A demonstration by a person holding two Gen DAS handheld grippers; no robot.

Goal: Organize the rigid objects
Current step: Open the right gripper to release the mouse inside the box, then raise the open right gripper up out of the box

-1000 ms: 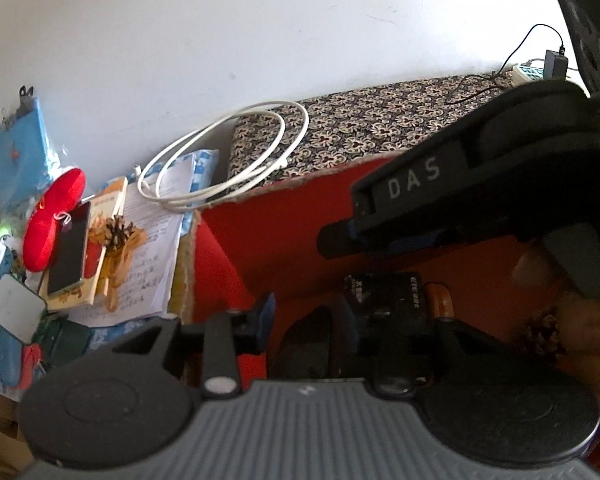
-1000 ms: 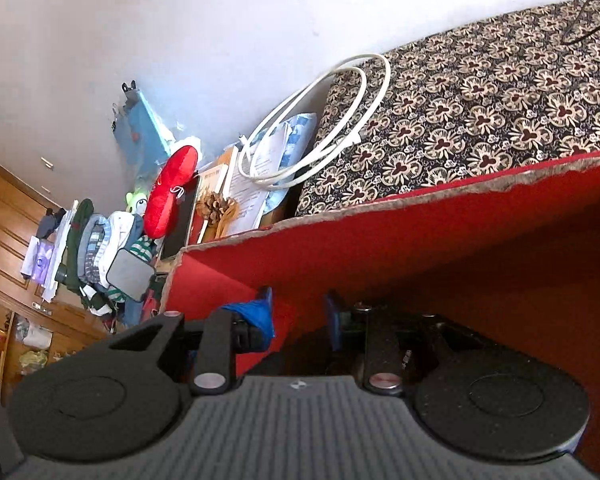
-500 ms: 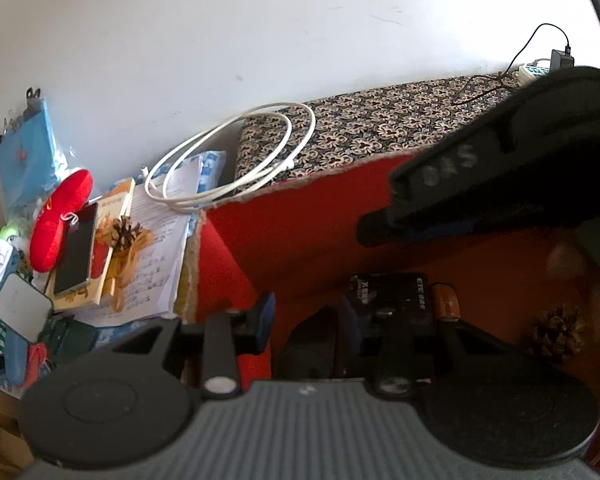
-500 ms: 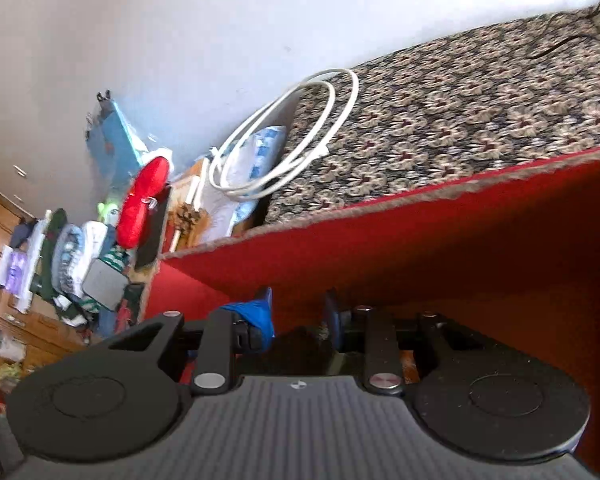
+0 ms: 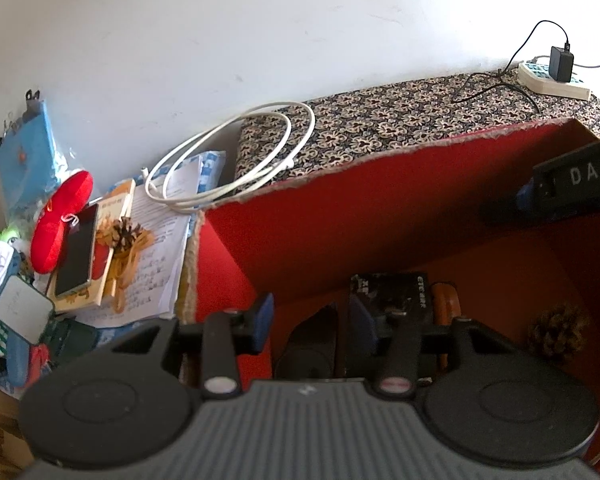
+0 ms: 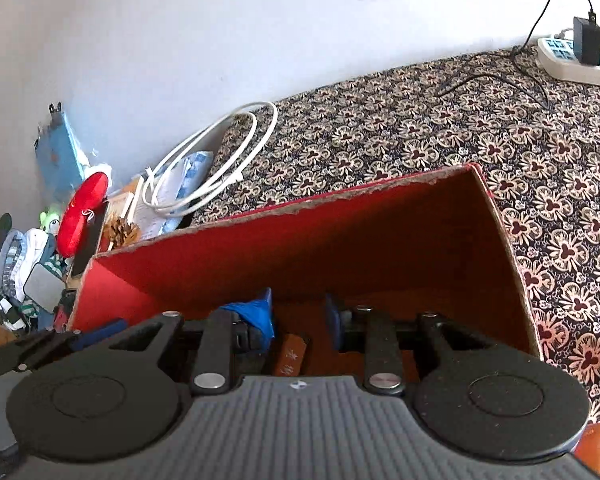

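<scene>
White wall behind a patterned bedcover (image 6: 420, 136); red box (image 5: 380, 200) stands on it, open-topped. Inside the box: black packet (image 5: 388, 288), orange tube (image 5: 446, 300) beside it, pine cone (image 5: 558, 330) toward the box's right wall. Left gripper (image 5: 308, 316) over the box, jaws just widened, parted, nothing between the pads. Right gripper (image 6: 300, 316) above the box, jaws narrowly parted, holding nothing. White cable (image 5: 228, 164) coiled off the box's far left corner. Power strip (image 6: 576, 60) well beyond the box.
</scene>
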